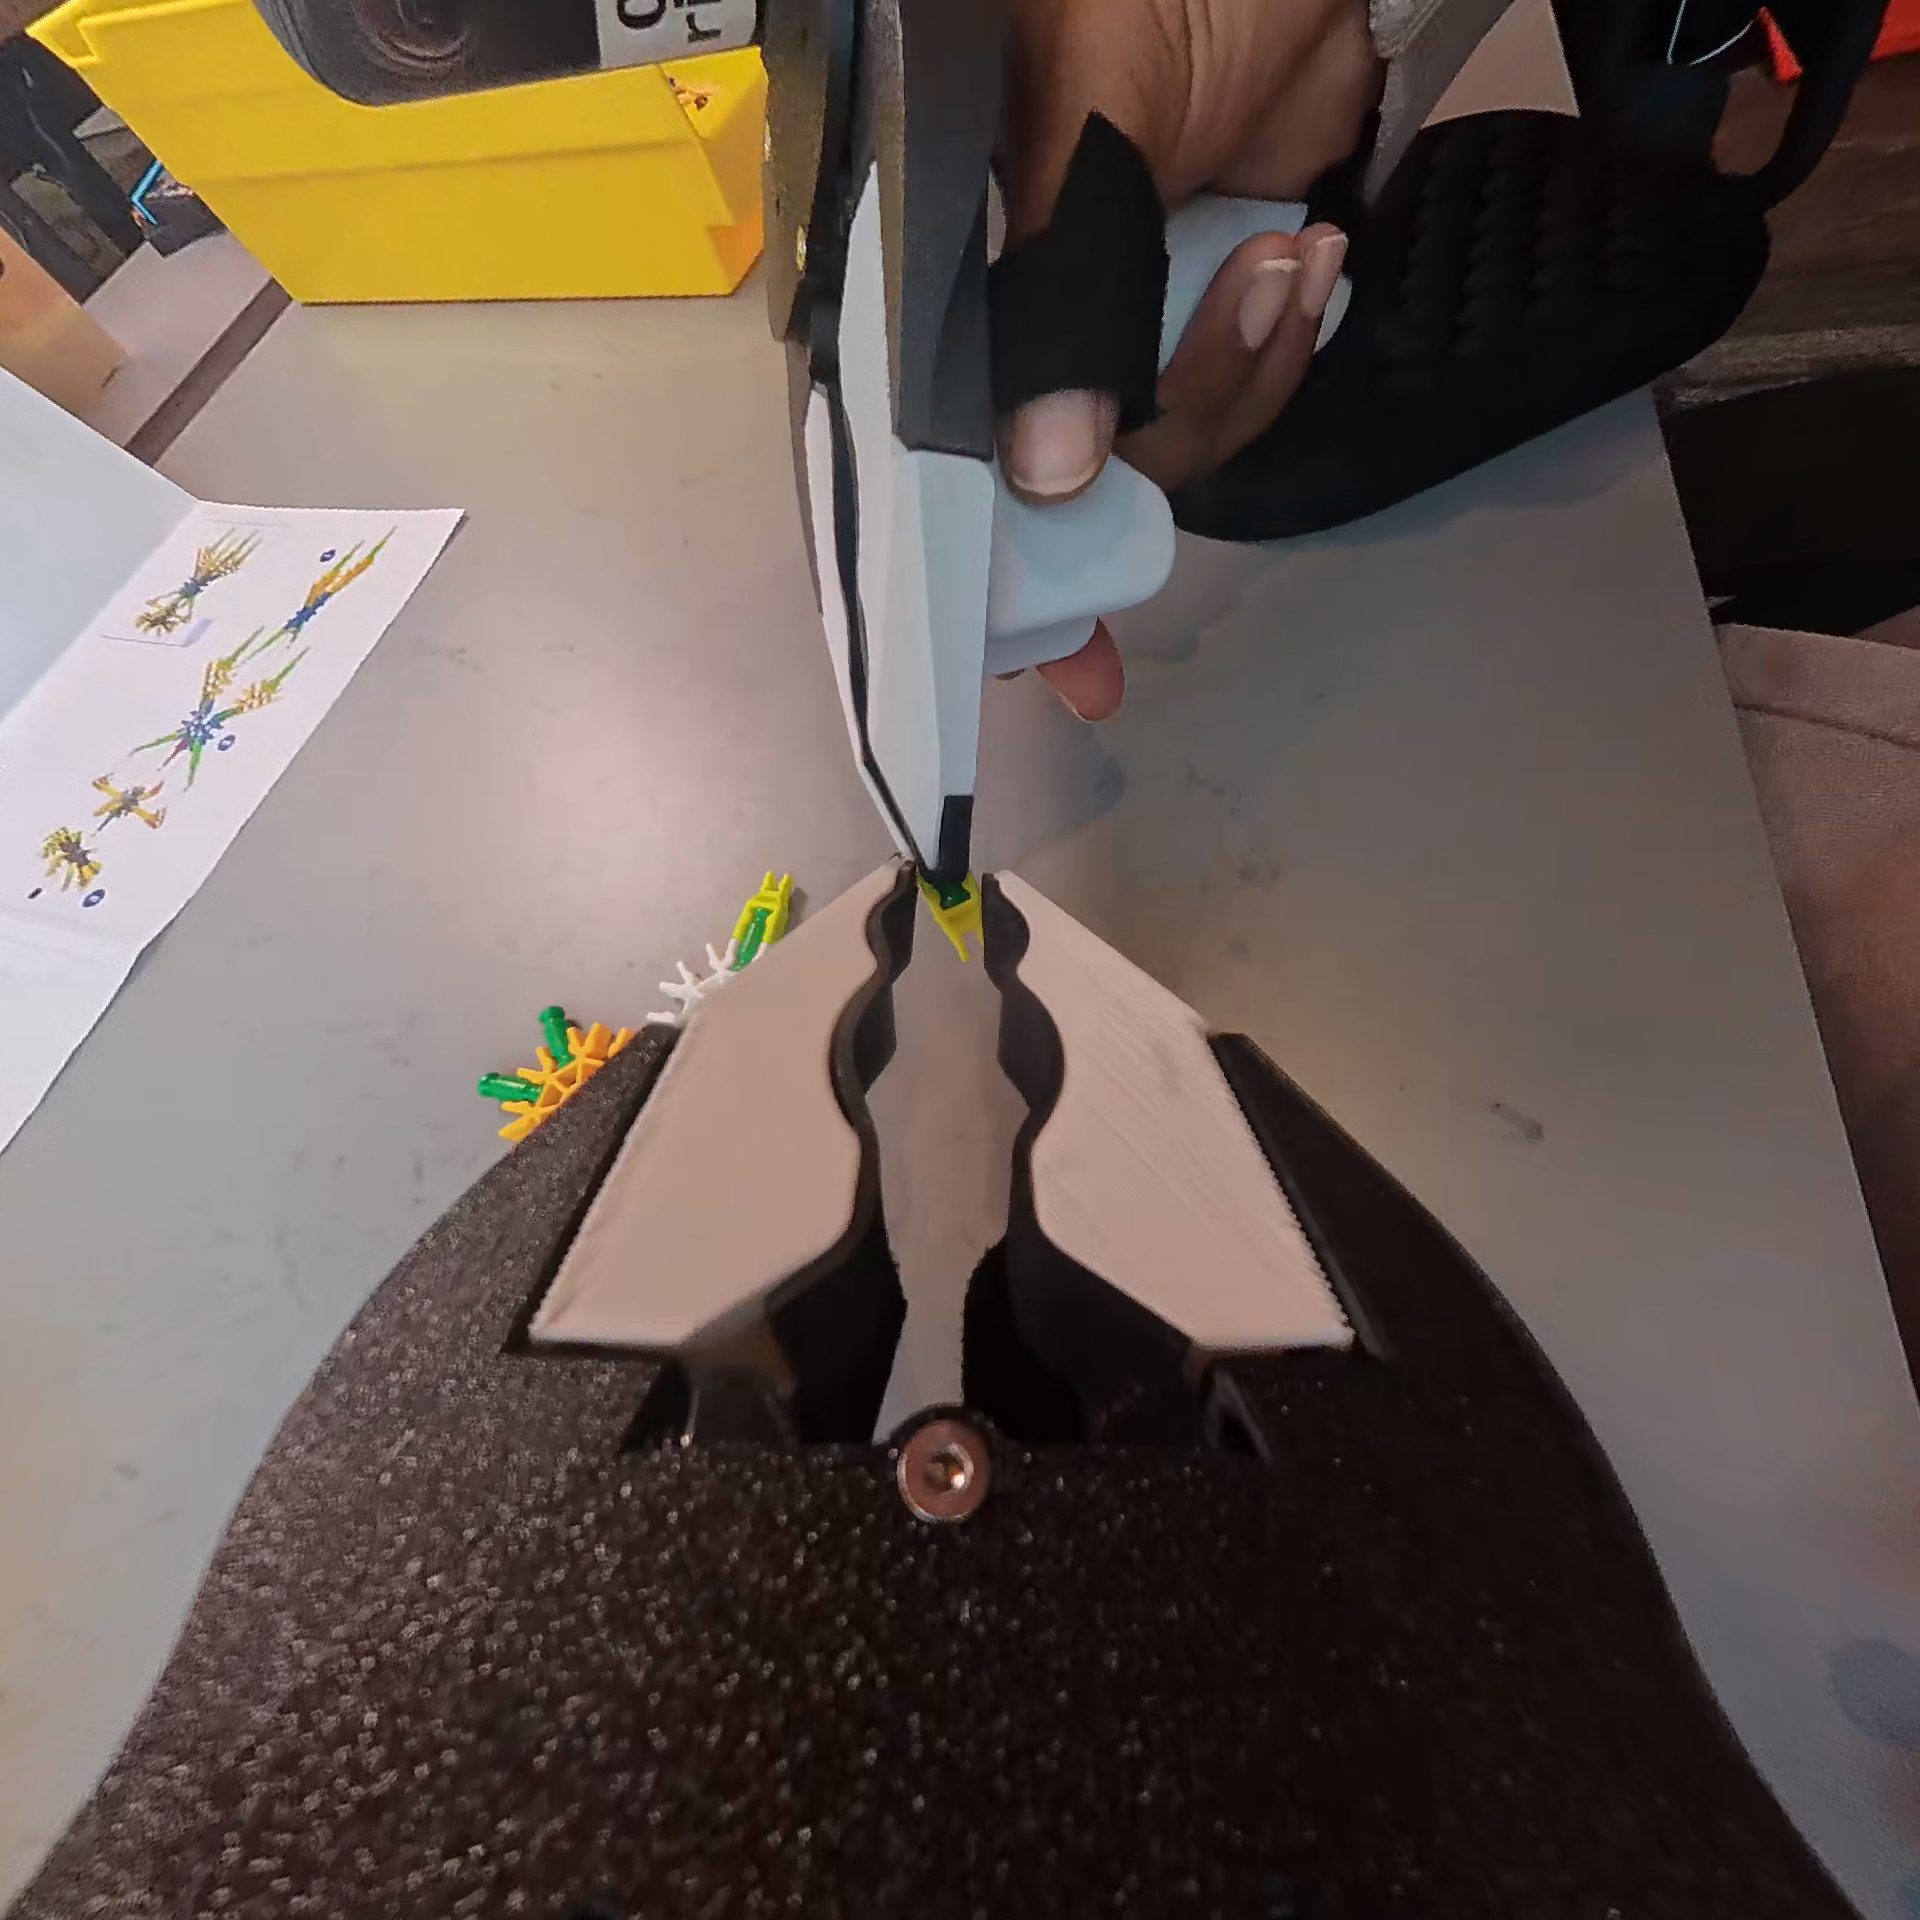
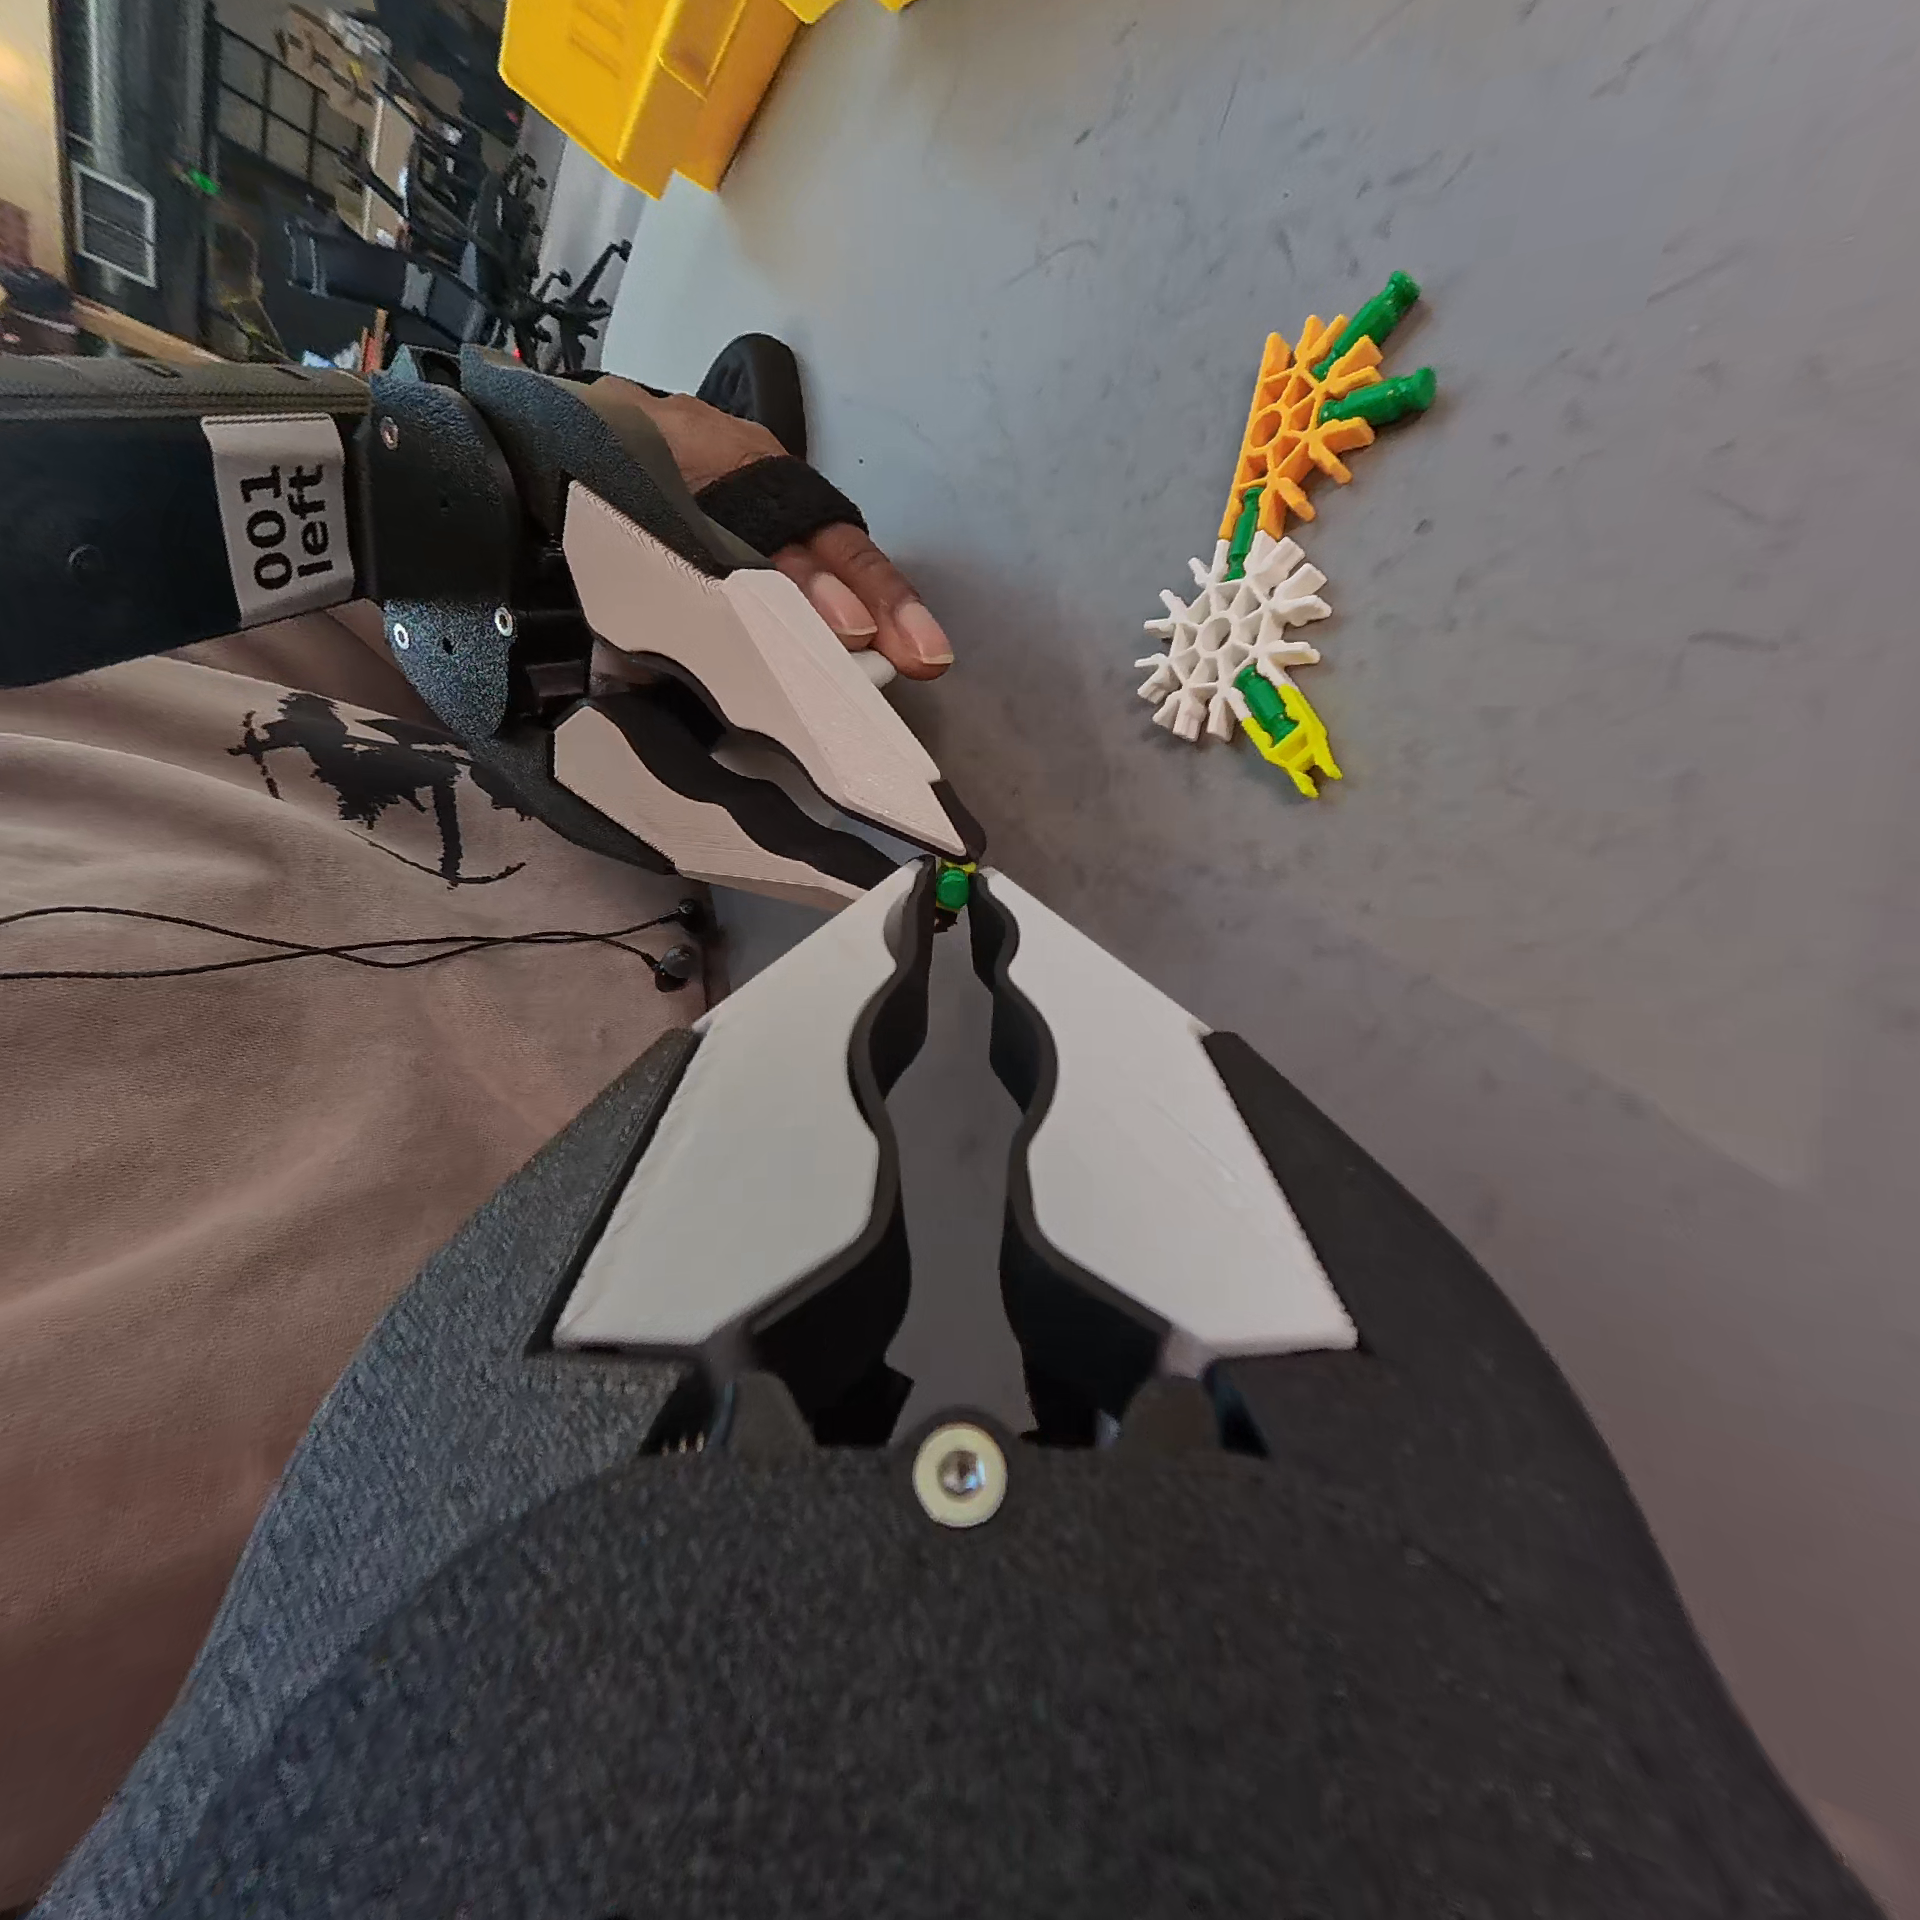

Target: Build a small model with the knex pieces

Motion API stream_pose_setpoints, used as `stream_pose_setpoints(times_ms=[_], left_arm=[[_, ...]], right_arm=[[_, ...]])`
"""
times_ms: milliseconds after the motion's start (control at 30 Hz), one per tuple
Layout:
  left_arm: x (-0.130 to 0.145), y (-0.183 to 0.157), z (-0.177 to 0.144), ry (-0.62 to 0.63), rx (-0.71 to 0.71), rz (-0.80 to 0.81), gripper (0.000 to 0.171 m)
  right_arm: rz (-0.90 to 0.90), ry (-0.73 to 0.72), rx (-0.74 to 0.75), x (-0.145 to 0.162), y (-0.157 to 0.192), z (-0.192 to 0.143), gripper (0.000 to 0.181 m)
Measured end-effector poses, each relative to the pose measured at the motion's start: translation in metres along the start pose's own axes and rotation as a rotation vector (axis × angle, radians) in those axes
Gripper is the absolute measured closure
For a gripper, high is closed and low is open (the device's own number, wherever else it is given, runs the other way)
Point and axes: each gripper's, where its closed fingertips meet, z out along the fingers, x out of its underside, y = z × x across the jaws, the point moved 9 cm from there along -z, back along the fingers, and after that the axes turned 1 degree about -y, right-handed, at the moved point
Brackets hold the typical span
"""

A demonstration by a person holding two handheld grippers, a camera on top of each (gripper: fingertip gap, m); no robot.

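Left gripper (image 1: 940, 883): two pale grey, layer-printed plastic fingers (image 1: 727, 1122) with wavy black inner linings, set in a speckled black housing (image 1: 831, 1662); one silver screw (image 1: 940, 1475) at centre. Right gripper (image 2: 951, 883): same build, pale fingers (image 2: 1153, 1174), black textured body (image 2: 935, 1714), silver screw (image 2: 958, 1475). A grey printed label (image 2: 286, 514) sits on the left unit's black body. The person wears black fingerless gloves (image 2: 779, 504), a taupe sweatshirt with black print (image 2: 260, 1039) and thin black drawcords (image 2: 416, 945).

Both tools (image 1: 943, 883) (image 2: 951, 878) seemingly closed, tip-to-tip.
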Motion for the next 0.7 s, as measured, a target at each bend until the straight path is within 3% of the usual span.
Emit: stream_pose_setpoints(times_ms=[200,300,700], left_arm=[[0.004,0.007,0.000,-0.001,0.142,-0.199,0.151],[0.001,0.008,-0.003,-0.023,0.150,-0.220,0.162],[0.010,-0.014,0.016,0.198,0.127,-0.184,0.163]], right_arm=[[0.009,-0.042,-0.042,0.001,0.002,-0.005,0.177],[0.019,-0.041,-0.061,0.002,0.003,-0.006,0.177],[0.120,0.233,0.032,0.010,-0.014,0.011,0.177]])
